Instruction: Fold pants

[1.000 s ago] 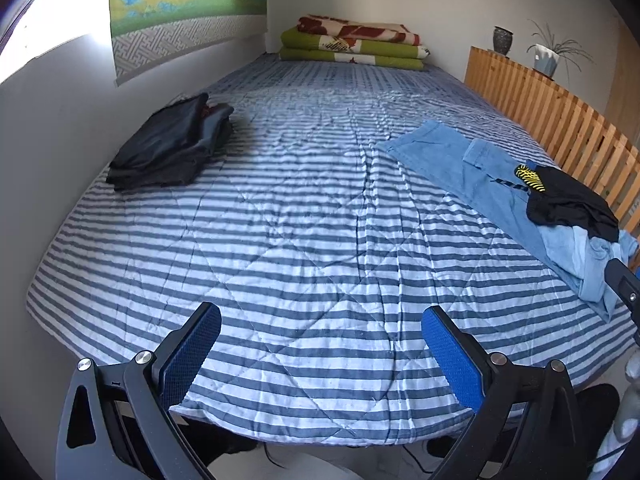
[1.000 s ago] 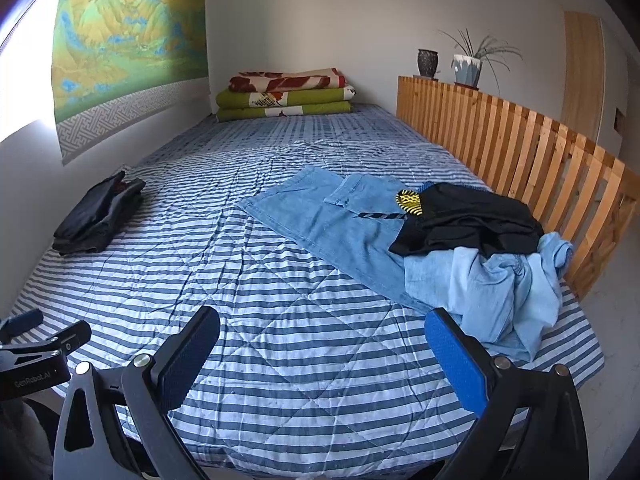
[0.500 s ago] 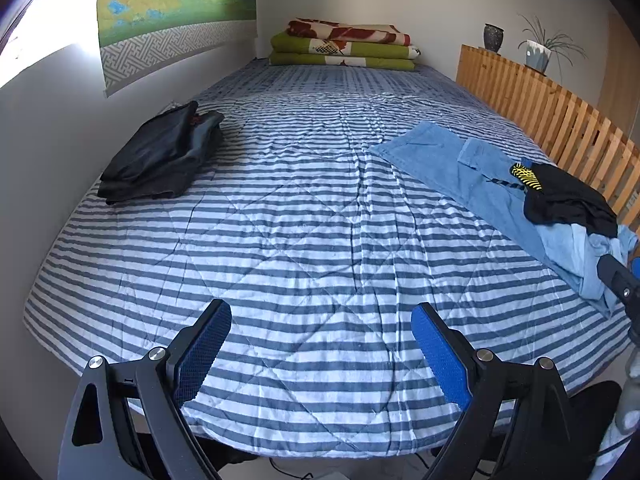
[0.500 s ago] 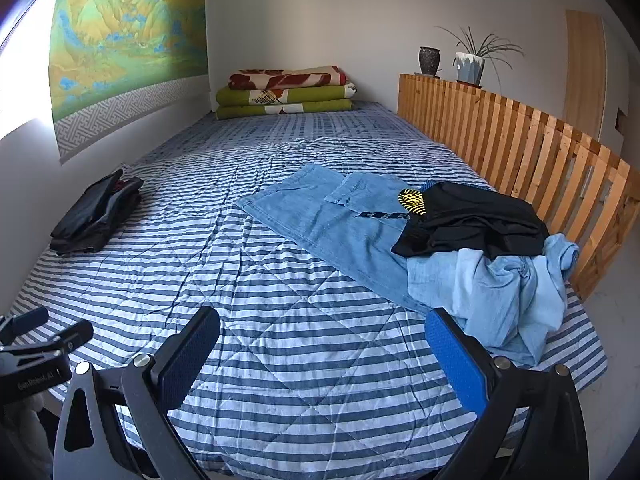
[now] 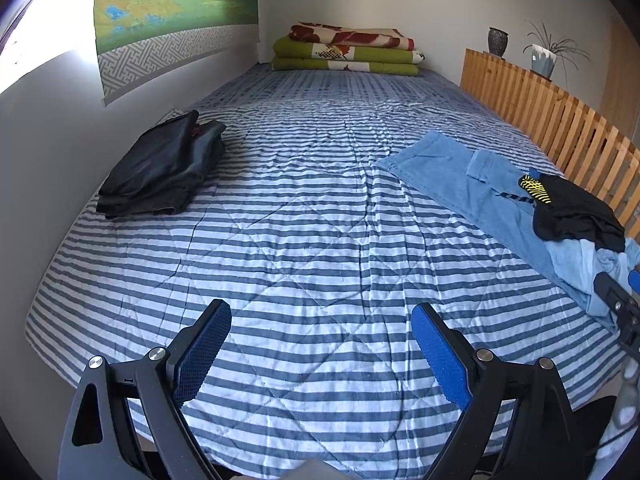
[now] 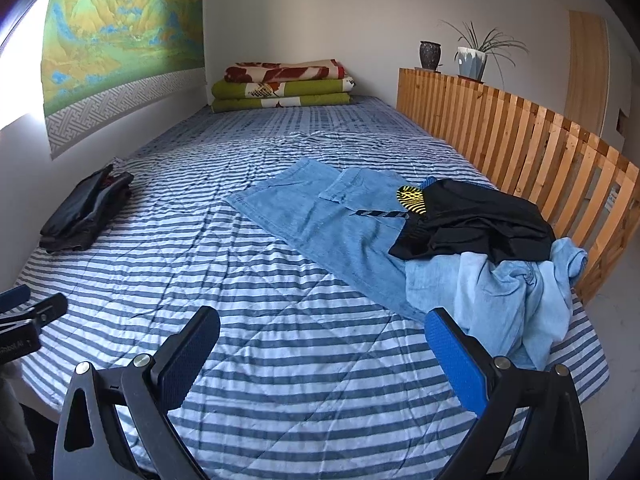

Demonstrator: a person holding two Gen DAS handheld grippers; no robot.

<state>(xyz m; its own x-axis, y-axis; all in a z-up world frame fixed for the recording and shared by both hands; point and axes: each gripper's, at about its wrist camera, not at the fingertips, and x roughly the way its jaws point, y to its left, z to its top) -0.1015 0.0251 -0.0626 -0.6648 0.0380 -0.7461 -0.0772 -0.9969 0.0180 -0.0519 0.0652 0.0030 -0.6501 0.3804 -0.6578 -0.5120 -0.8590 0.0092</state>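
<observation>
Closer now, blue pants (image 6: 344,232) lie flat under black garment (image 6: 476,224).

I count two grippers, left (image 5: 320,332) and right (image 6: 322,340), each with two fingers spread wide, nothing between them. One bed (image 6: 280,360) with one striped quilt. Garments on my right side: one blue jeans (image 6: 320,224) laid flat, one black garment (image 6: 480,224) on top, one crumpled pale blue piece (image 6: 500,300), so three in that pile as far as I can tell. One dark folded stack (image 5: 160,168) by the wall; I can't count its items. Folded blankets (image 6: 284,88) at the far end: three layers visible. One wall hanging (image 6: 120,52). One slatted rail (image 6: 520,136), with one dark vase (image 6: 430,55) and one potted plant (image 6: 474,60) on it.
</observation>
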